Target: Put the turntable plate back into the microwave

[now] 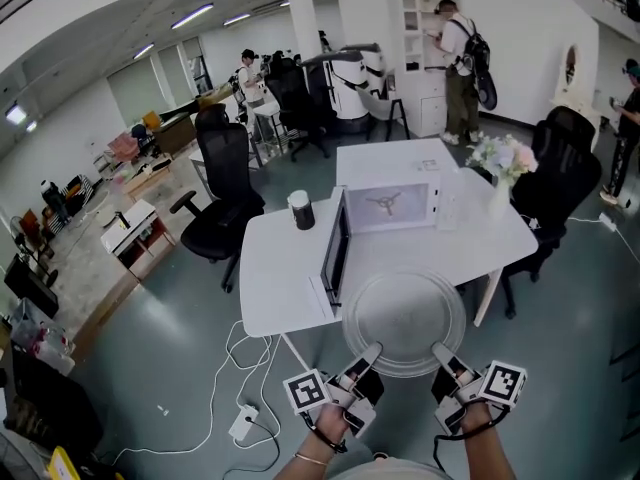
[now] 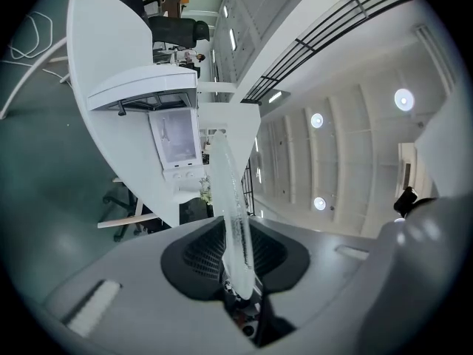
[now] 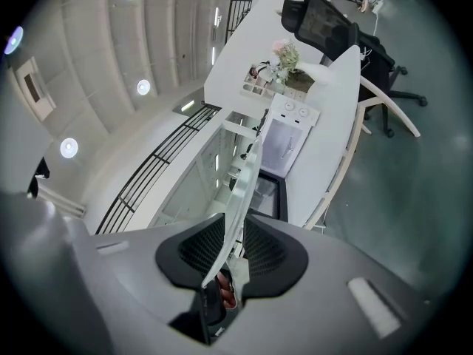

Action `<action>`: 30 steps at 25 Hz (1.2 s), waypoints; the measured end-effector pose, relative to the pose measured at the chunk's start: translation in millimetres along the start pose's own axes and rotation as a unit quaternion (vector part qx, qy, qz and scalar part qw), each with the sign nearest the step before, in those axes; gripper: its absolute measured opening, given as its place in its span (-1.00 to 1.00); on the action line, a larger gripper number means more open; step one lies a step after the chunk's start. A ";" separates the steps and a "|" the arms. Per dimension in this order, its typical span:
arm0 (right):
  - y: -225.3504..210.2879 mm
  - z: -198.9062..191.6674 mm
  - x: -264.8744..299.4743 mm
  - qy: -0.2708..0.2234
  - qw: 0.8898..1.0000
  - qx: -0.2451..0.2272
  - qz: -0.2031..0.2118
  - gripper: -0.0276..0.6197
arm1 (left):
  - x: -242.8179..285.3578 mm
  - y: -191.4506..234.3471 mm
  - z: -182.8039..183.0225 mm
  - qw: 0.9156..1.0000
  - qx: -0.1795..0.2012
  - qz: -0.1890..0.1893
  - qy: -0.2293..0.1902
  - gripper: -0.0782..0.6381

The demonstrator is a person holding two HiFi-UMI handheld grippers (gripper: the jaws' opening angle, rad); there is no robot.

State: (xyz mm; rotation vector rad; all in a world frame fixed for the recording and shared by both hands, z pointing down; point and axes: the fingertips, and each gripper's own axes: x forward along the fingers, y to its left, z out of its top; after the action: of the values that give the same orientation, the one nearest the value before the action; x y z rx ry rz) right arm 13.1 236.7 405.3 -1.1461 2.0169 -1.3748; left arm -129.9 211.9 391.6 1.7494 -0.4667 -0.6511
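- Plate [image 1: 403,320]: clear glass disc, held roughly level in the air at the near edge of the table [image 1: 280,268], in line with the microwave [image 1: 390,208] and well short of it.
- Left gripper [image 1: 365,360]: jaws clamped on the plate's near rim, left of centre; glass edge seen pinched between the pads in the left gripper view.
- Right gripper [image 1: 443,358]: jaws likewise closed on the near rim, right of centre; rim seen running between the pads in the right gripper view.
- Microwave: set at the far side of the table, door [image 1: 334,253] swung wide open to the left, cavity facing the plate.
- Cavity: empty apart from a three-armed hub [image 1: 385,204] on its floor; no roller ring made out, though too small to be sure.
- Done so far, judged from the layout: plate picked up in a two-sided grip, door opened, approach lined up.
- Left to do: carry the plate far across the table, pass it level through the opening, seat it centred on the hub, release both grips, withdraw.
- Also on the table: dark cup [image 1: 301,210] left of the door, flowers [image 1: 503,158] at the far right, both clear of the path.
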 end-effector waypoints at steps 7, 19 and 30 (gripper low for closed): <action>-20.2 17.6 11.5 -0.009 1.000 0.012 -0.016 -0.65 | 24.2 16.6 8.0 1.000 -0.004 0.014 0.011 -0.62; -54.1 90.2 70.4 -0.026 0.999 0.007 -0.027 -0.65 | 108.8 51.0 57.4 1.000 -0.007 0.004 0.025 -0.62; -79.5 171.5 132.4 -0.032 0.999 0.018 -0.031 -0.66 | 199.6 78.5 107.6 0.999 -0.021 0.013 0.032 -0.62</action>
State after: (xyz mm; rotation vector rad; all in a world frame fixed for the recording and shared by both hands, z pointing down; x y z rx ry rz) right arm 95.6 21.7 419.5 -1.2297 1.9196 -1.3800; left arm -44.3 -11.5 409.4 1.7170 -0.4269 -0.5811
